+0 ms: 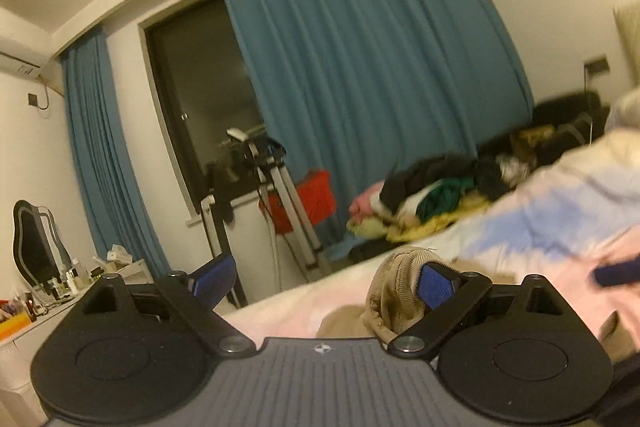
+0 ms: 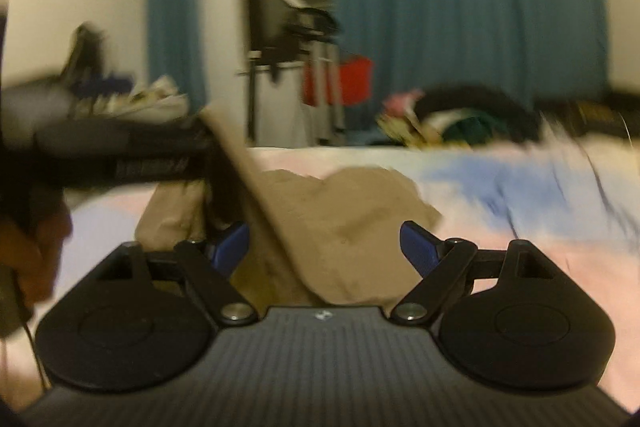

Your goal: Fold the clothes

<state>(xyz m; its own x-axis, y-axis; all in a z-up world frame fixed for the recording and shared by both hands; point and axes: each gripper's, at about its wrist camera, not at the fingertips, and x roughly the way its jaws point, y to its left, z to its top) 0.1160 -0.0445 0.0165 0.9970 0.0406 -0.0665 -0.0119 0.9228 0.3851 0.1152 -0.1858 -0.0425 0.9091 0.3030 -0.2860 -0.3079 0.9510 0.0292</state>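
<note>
Judging by the tan garment lying rumpled on the pastel bedsheet, we have both the left gripper and right gripper spread wide, gripping nothing, and must next pinch an edge.

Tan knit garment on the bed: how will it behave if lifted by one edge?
Probably floppy: the tan knit garment lies in soft rumpled folds on the pastel bedsheet, so it should drape and sag. Likely light, since a bunched ribbed part stands up on its own beside the open left tool. The knit looks grippy rather than slick. The right tool is open too.
</note>
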